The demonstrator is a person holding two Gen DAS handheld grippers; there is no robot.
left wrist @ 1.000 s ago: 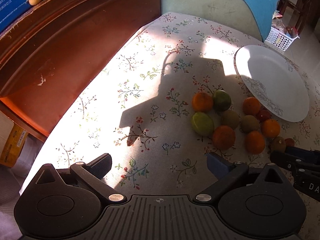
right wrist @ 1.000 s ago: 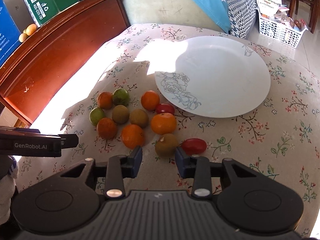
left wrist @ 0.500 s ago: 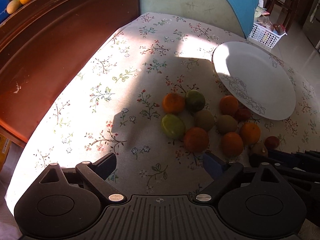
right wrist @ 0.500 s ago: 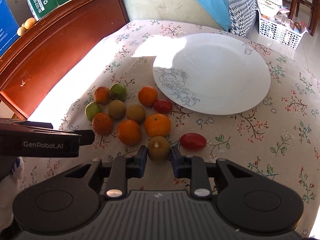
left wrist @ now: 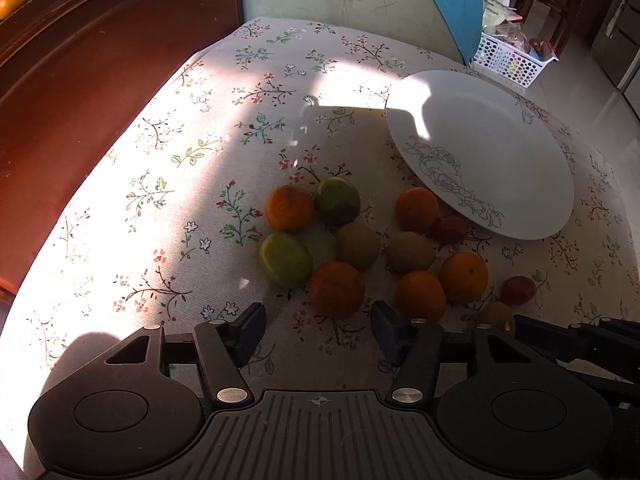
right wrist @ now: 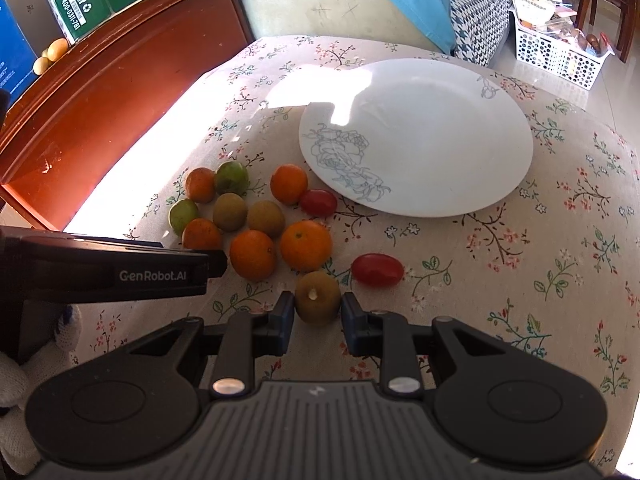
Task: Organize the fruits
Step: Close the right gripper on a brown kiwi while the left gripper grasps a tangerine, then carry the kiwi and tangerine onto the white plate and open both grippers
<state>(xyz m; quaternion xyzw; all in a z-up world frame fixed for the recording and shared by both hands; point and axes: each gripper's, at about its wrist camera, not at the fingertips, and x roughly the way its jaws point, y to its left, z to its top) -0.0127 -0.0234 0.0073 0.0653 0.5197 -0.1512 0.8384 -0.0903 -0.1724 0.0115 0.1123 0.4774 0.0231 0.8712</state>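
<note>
The right tongs (right wrist: pixel 318 312) are clamped on a small round brown-green fruit (right wrist: pixel 317 297) resting on the floral-clothed bench (right wrist: pixel 520 280), near its front edge. The left tongs (left wrist: pixel 318 322), jaws just narrowed but still apart, hold nothing; a round orange citrus (left wrist: pixel 337 288) lies just ahead. A white floral plate (right wrist: pixel 432 140) sits toward the far edge.

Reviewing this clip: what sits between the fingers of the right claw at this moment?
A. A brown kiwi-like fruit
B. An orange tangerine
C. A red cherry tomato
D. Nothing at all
A. In the right wrist view the right claw is shut on the brown fruit, its pads against both sides, while the red tomato lies free on the tablecloth beside it and the white plate holds nothing.
</note>
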